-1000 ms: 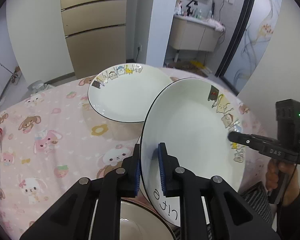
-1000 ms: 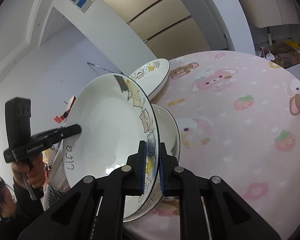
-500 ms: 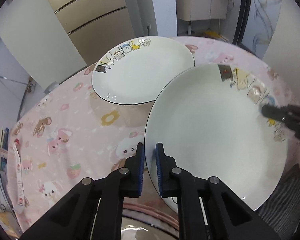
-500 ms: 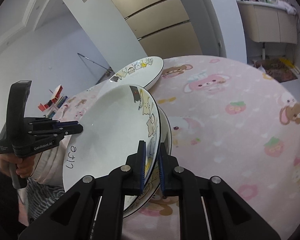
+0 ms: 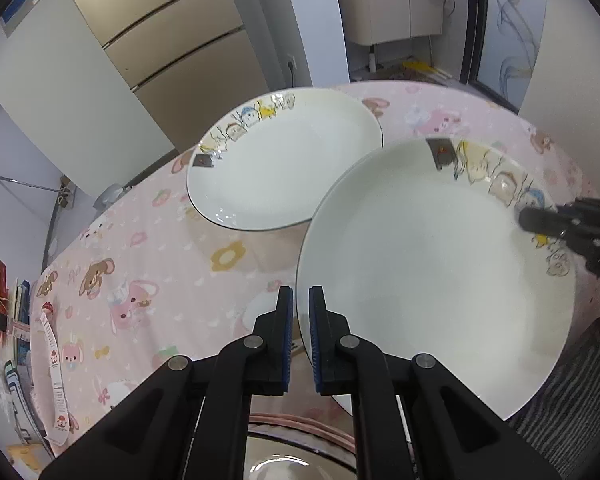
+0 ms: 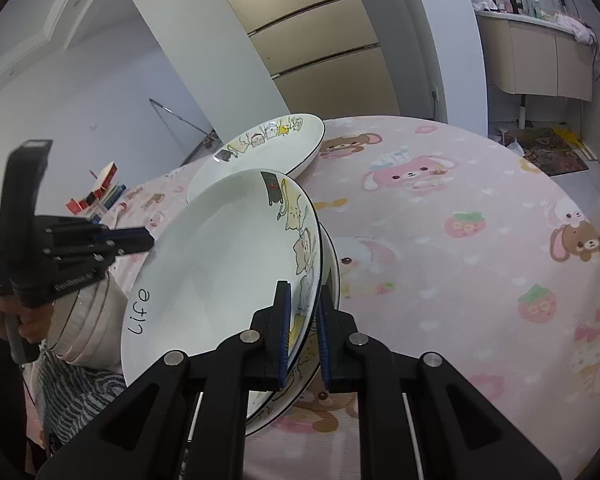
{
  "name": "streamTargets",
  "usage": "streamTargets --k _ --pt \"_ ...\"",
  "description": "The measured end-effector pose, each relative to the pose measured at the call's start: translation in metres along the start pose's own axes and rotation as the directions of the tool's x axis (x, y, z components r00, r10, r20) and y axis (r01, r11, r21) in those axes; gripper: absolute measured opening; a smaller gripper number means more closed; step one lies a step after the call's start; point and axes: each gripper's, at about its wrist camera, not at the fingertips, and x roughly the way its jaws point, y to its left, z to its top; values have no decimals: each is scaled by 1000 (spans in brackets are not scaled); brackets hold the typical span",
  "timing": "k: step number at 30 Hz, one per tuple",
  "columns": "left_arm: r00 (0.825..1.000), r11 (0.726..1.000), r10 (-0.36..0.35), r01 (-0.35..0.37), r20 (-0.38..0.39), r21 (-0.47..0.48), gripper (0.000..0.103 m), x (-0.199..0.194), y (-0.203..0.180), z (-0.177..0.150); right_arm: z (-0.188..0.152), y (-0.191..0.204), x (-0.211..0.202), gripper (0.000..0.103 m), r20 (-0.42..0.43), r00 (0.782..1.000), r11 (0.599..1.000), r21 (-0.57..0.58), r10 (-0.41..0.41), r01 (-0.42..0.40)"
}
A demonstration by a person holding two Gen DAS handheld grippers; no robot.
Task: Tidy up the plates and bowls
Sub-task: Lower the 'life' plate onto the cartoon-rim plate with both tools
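Observation:
A white plate (image 5: 432,272) with cartoon animals on its rim and the word "life" hangs tilted above the table, gripped from two sides. My left gripper (image 5: 300,294) has its jaws closing tight on the plate's near-left rim, pads pressing it; in the right wrist view this left gripper (image 6: 148,238) is at the plate's (image 6: 220,272) left edge. My right gripper (image 6: 303,300) is shut on the decorated rim, and the left wrist view has this right gripper (image 5: 524,218) at the right. A matching plate (image 6: 332,256) lies just beneath. A third plate (image 5: 288,168) rests farther back.
A round table under a pink cartoon cloth (image 6: 460,260) carries everything. A ribbed white bowl (image 6: 84,320) sits near the table's edge under the left gripper. Boxes and books (image 5: 0,312) stand beyond the left edge. A person's striped clothing (image 5: 572,408) is close by.
The held plate has tipped from nearly upright to a flatter tilt and sunk a little. The left jaws narrowed onto its rim. The right gripper kept its grip.

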Motion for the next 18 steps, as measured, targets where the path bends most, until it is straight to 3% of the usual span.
streamTargets --k 4,9,13,18 --pt "994 1000 11 -8 105 -20 9 -27 8 -4 0 -1 -1 11 -12 1000 999 32 -6 6" --pt "966 993 -66 89 248 -82 9 -69 26 -10 -3 0 -5 12 -15 1000 998 67 -17 18" --pt "944 973 -129 179 302 -143 9 -81 47 -12 -3 5 -6 12 -25 998 997 65 -51 52" --pt "925 964 -147 214 351 -160 9 -93 59 -24 -2 5 -5 12 -52 997 992 109 -58 63"
